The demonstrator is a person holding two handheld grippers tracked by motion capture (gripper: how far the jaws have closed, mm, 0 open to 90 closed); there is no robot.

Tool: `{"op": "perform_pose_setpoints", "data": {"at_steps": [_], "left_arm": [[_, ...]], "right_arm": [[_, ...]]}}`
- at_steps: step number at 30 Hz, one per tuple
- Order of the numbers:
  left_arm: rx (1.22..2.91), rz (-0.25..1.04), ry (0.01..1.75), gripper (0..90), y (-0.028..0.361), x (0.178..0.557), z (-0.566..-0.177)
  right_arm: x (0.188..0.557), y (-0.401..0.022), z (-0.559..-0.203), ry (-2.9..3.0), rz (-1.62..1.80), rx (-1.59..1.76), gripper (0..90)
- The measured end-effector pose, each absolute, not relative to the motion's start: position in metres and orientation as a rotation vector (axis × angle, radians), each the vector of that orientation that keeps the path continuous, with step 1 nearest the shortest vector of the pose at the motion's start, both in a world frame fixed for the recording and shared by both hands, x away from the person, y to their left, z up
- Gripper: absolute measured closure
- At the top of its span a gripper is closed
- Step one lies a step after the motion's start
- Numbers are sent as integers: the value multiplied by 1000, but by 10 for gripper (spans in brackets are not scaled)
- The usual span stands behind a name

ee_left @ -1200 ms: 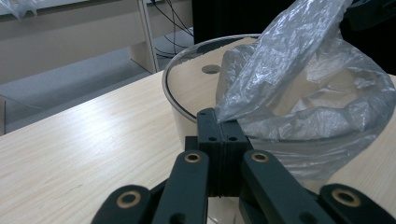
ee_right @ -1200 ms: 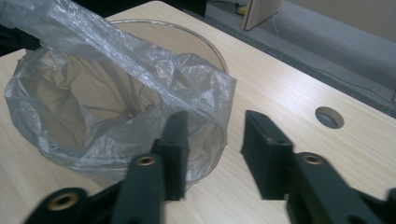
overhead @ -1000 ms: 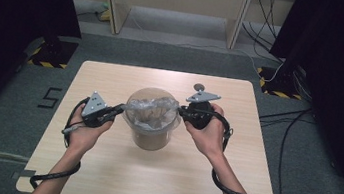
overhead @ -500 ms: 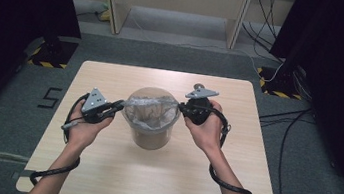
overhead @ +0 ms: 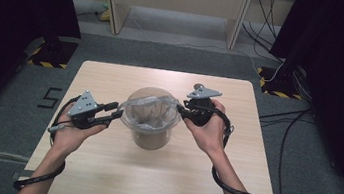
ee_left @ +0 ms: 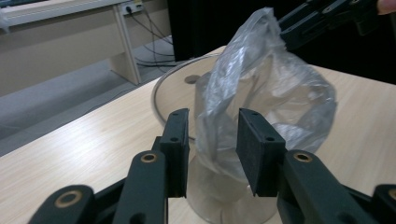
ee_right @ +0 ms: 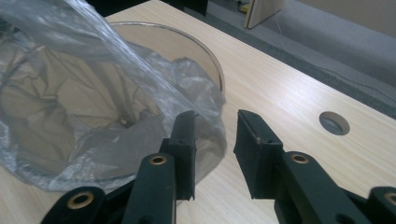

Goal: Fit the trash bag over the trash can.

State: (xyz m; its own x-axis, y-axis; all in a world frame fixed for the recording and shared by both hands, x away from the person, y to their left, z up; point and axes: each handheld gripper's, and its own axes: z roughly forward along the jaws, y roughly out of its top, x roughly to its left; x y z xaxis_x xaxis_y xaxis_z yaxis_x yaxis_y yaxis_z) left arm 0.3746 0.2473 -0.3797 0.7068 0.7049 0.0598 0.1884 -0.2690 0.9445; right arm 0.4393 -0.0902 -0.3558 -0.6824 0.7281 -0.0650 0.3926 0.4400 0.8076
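Lining the bin (overhead: 150, 137) looks half done: the plastic bag (overhead: 150, 110) sits inside, its rim not yet folded over. Both the left gripper (overhead: 116, 110) and right gripper (overhead: 179, 110) have just opened, jaws apart and holding nothing.

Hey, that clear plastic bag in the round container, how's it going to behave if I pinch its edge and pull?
The plastic bag is thin and crinkled, so it will probably flop and stretch rather than hold shape. It looks very light and may lift out of the clear container easily. Its glossy film may slip from the left gripper, whose jaws have just been opening.
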Motion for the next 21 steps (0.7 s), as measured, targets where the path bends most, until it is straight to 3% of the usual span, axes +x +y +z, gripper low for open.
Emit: {"op": "perform_pose_setpoints", "data": {"at_steps": [7,14,21], "left_arm": [[1831,584,687,662,245,376,-375],[1889,562,715,893,243,398,-380],[1895,588,767,898,243,416,-383]], "right_arm": [[440,-85,-350,2306,1133,910,663],[450,-81,-357,2346,1130,925,831],[459,-81,-361,2316,1148,961,871]]}}
